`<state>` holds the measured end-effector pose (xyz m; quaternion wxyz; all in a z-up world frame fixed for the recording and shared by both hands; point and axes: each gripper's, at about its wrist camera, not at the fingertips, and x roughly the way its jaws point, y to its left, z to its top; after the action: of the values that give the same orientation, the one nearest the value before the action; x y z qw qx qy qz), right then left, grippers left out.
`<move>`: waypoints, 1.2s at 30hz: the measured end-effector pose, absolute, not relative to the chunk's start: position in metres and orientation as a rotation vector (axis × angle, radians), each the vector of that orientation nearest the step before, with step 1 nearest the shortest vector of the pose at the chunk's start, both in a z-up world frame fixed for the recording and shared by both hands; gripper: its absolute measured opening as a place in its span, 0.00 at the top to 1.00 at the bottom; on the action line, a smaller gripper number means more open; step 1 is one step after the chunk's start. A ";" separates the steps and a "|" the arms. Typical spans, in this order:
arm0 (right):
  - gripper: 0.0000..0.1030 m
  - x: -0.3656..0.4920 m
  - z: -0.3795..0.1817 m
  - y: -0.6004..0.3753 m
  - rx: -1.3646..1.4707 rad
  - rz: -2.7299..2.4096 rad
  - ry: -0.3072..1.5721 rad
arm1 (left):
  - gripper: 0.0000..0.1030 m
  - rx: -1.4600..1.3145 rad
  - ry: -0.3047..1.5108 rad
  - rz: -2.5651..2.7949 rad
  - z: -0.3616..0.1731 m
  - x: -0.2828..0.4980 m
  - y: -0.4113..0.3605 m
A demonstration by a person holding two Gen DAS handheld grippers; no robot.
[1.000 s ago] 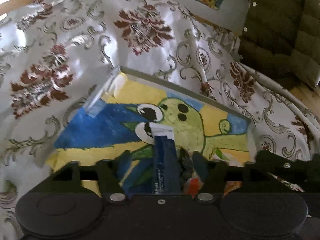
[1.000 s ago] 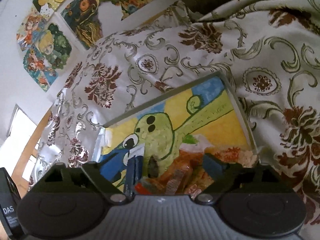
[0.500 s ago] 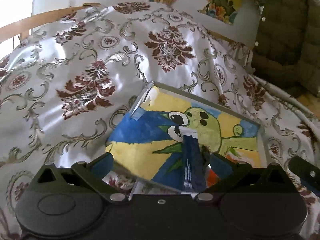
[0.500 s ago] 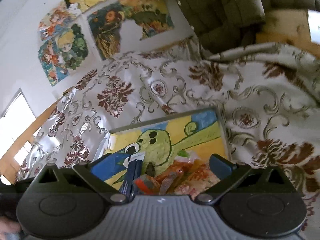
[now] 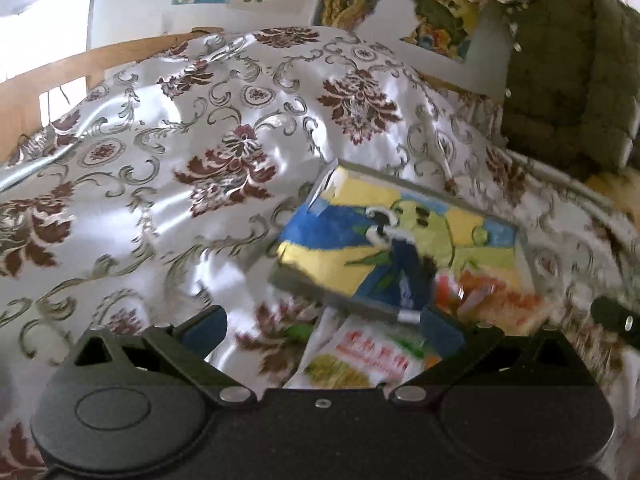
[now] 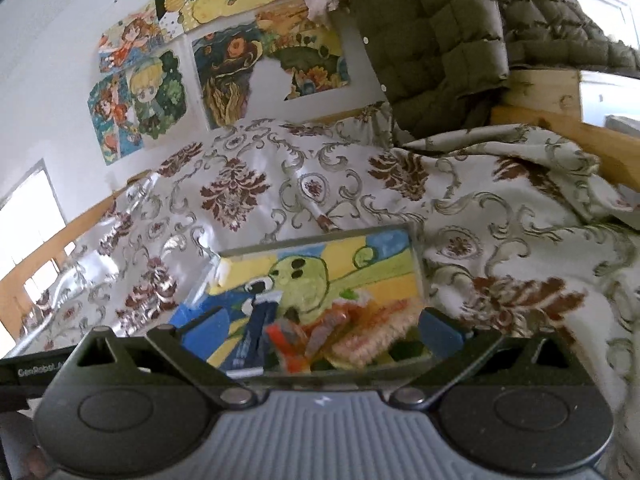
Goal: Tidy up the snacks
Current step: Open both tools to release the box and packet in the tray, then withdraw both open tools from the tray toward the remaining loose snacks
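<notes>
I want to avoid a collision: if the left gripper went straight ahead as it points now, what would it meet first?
Probably the white snack packet lying between the open jaws of the left gripper, just before the clear tray's near wall; depth is uncertain.

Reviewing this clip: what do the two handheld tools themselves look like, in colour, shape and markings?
The left tool has a smooth matte black body with two round raised discs, silver pivot screws and black angled linkages ending in blue pads. The right tool shares that shape, but its centre is ribbed grey plastic. Its pads are blue too. White lettering shows on a black part at the right view's left edge; no cables or sleeves are visible.
</notes>
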<state>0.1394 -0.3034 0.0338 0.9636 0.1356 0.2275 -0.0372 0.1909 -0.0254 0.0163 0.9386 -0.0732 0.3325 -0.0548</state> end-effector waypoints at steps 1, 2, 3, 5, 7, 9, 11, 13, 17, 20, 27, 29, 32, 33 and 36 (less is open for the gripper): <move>0.00 0.134 0.034 -0.300 0.262 -0.099 0.468 | 0.01 -0.127 0.679 -0.121 0.013 0.184 -0.024; 0.00 0.129 0.034 -0.297 0.250 -0.128 0.473 | 0.01 -0.104 0.676 -0.129 0.010 0.177 -0.022; 0.00 0.123 0.033 -0.294 0.242 -0.146 0.474 | 0.01 -0.085 0.674 -0.133 0.006 0.169 -0.020; 0.00 0.113 0.030 -0.290 0.232 -0.147 0.477 | 0.01 -0.067 0.673 -0.134 -0.001 0.156 -0.015; 0.00 0.103 0.027 -0.287 0.226 -0.139 0.487 | 0.01 -0.073 0.673 -0.132 -0.004 0.147 -0.011; 0.00 0.093 0.026 -0.283 0.222 -0.142 0.489 | 0.01 -0.090 0.674 -0.130 -0.005 0.139 -0.007; 0.00 0.084 0.027 -0.279 0.212 -0.151 0.484 | 0.01 -0.113 0.663 -0.127 -0.003 0.133 -0.004; 0.00 0.077 0.029 -0.274 0.203 -0.170 0.472 | 0.01 -0.121 0.657 -0.124 0.000 0.127 0.000; 0.00 0.059 0.032 -0.268 0.208 -0.178 0.416 | 0.01 -0.082 0.617 -0.115 0.008 0.113 0.004; 0.00 0.049 0.030 -0.266 0.213 -0.146 0.406 | 0.01 -0.015 0.591 -0.120 0.015 0.102 0.004; 0.00 0.041 0.021 -0.267 0.226 -0.083 0.486 | 0.01 0.058 0.616 -0.148 0.021 0.081 -0.001; 0.00 0.041 0.015 -0.267 0.207 -0.084 0.535 | 0.01 0.058 0.621 -0.145 0.018 0.075 -0.001; 0.00 0.041 0.008 -0.272 0.235 -0.097 0.578 | 0.01 0.021 0.655 -0.137 0.010 0.073 0.002; 0.00 0.042 0.006 -0.274 0.251 -0.103 0.594 | 0.01 0.007 0.668 -0.136 0.007 0.073 0.003; 0.00 0.046 -0.003 -0.282 0.287 -0.137 0.652 | 0.01 0.010 0.691 -0.127 0.000 0.073 0.002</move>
<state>0.0462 -0.2818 -0.0032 0.9350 0.1405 0.3187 -0.0672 0.0731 0.0023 0.0000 0.9389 0.0049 0.3384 -0.0621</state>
